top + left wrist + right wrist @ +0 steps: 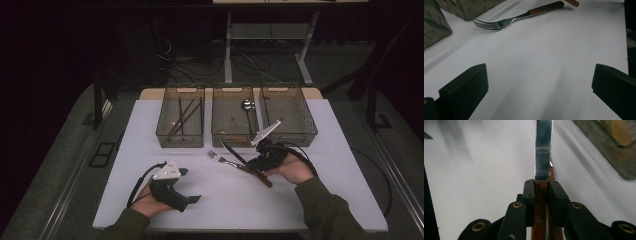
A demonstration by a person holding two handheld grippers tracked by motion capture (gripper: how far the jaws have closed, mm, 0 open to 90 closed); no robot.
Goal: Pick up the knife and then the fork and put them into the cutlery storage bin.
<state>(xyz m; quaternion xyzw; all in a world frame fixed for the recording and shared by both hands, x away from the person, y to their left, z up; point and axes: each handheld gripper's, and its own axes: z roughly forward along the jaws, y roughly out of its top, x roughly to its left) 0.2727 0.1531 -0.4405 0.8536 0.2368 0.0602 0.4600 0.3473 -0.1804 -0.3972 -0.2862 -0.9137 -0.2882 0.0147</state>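
High view: the right gripper [255, 161] sits mid-worktop [320, 190] in front of the middle bin [234, 136], its jaws clamped on the wooden handle of a knife [235, 154] whose dark blade points up-left toward that bin. A fork [225, 160] lies just under the knife, tines to the left, the two handles crossing near the jaws. The left gripper [192, 199] rests near the front edge, well apart from both, jaws wide apart and holding nothing.

Left gripper view: the fork [506, 21] lies far ahead of the spread jaws, bare worktop [536, 75] between them.

Right gripper view: the jaws pinch the knife [543, 150] handle from both sides, with the blade running straight ahead.
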